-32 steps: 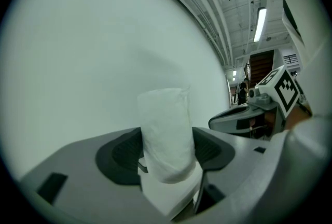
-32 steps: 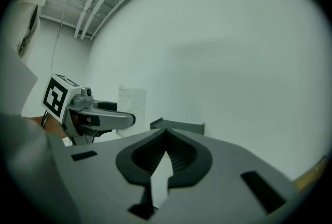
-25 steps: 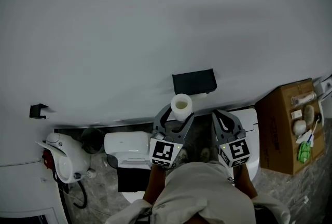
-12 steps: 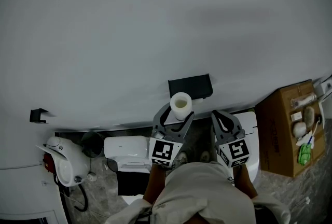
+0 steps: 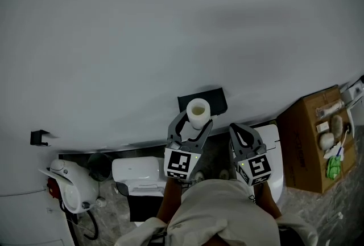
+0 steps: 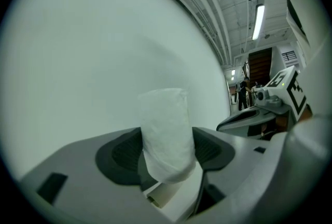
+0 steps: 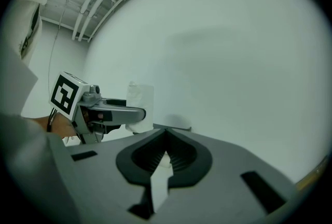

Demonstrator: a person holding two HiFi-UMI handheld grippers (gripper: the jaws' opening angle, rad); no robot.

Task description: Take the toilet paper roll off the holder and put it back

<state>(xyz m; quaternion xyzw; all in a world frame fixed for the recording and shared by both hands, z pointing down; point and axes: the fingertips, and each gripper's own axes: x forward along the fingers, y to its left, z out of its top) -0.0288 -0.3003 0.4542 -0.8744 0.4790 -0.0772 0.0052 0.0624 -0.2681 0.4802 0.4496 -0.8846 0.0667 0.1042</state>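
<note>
While your left claw [image 5: 192,124] grips the roll [image 5: 198,113] upright, just near the black holder [image 5: 219,101] on the wall, line it up squarely before pushing; your right claw [image 5: 241,132] is clenched, empty.

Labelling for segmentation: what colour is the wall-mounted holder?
Black; the holder shows best in the head view.

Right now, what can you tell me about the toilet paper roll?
The toilet paper roll is white, soft-looking and a bit crinkled, with a hollow middle seen from above. It stands upright, squeezed on two sides by the dark pads of the left gripper. It hangs before the pale wall, close to the dark holder; whether it touches the holder cannot be told.
</note>
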